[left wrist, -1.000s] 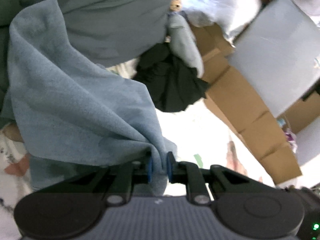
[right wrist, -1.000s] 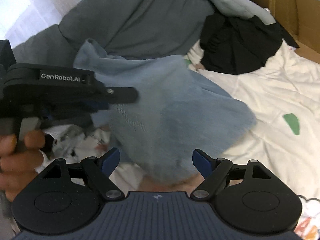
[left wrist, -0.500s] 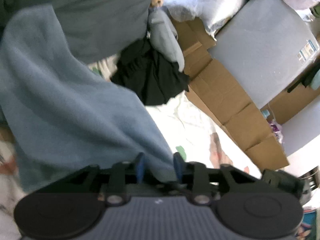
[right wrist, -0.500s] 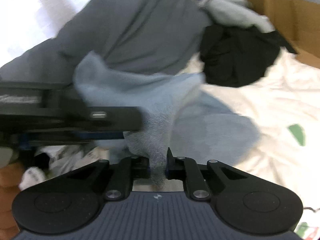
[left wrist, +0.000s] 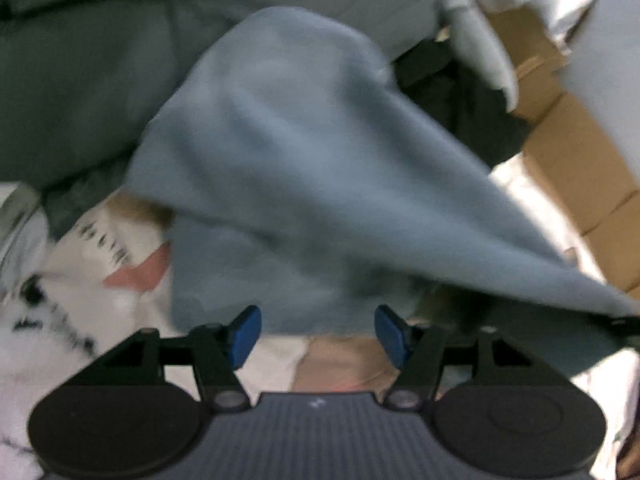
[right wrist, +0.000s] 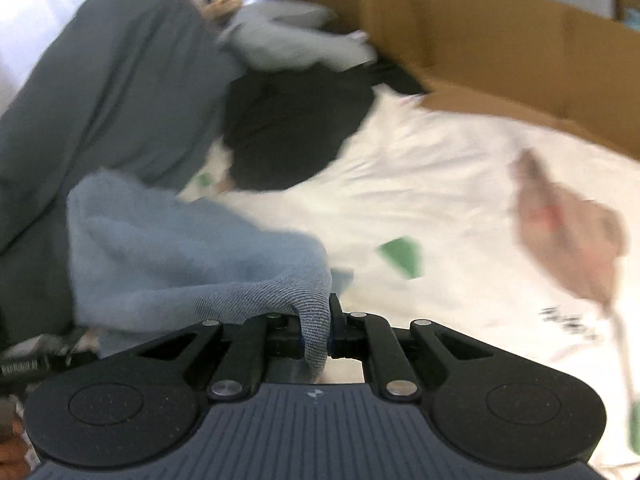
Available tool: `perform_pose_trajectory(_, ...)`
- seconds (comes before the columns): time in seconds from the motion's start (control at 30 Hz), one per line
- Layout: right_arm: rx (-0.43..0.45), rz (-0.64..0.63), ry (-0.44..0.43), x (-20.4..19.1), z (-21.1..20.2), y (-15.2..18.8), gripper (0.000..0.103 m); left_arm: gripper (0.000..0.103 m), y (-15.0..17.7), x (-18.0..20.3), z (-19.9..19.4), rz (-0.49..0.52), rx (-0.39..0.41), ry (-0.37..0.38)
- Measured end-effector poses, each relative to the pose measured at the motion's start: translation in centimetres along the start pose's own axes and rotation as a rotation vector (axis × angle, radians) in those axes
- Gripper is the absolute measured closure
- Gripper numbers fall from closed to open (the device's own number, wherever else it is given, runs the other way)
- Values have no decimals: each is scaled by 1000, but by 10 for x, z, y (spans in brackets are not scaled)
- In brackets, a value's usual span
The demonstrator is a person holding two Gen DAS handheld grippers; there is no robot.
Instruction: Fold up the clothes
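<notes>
A light blue garment (left wrist: 320, 168) hangs stretched across the left wrist view, pulled taut toward the right edge. My left gripper (left wrist: 318, 336) is below its lower hem, jaws opening, and the blue pads (left wrist: 244, 334) stand apart and press on nothing. In the right wrist view my right gripper (right wrist: 316, 334) is shut on a pinched fold of the same blue garment (right wrist: 180, 256), which trails off to the left over the white printed bedsheet (right wrist: 440, 184).
A dark grey duvet (right wrist: 100, 92) lies at the back left. A black garment (right wrist: 292, 128) and a pale grey garment (right wrist: 288, 44) sit behind. Cardboard boxes (right wrist: 500, 40) line the right side of the bed.
My left gripper let go of the blue garment and its jaws spread apart. My right gripper closed on a fold of the garment and pulled it to the right.
</notes>
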State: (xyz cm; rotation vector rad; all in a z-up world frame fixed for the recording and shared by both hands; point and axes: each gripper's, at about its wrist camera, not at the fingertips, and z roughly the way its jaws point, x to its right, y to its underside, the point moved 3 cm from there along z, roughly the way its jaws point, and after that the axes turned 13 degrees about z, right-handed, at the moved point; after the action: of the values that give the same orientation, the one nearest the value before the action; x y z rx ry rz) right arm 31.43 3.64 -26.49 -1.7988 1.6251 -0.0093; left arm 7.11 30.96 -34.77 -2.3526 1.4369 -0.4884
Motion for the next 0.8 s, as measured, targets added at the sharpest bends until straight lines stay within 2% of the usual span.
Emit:
perform_pose_trajectory(0.23,49,47,151,69,-33,-24,97,37,26,-23,15,-21,-79,-68)
perform_pose_trajectory(0.3,55,58,190,84,-41,-29,97,36,29,-25,19,-39,-90,-68)
perform_pose_trajectory(0.4,61,96,258,108,-53,-38,96,30,31,-29,22,-90,-82,-31)
perform_pose_trajectory(0.6,109,114,392,152,-73,-71,96,29,39,-26,32,-93,-93,-47)
perform_pose_trajectory(0.8,150,95,460,181,-83,-106,96,29,43,-20,46,-85,-99,-41)
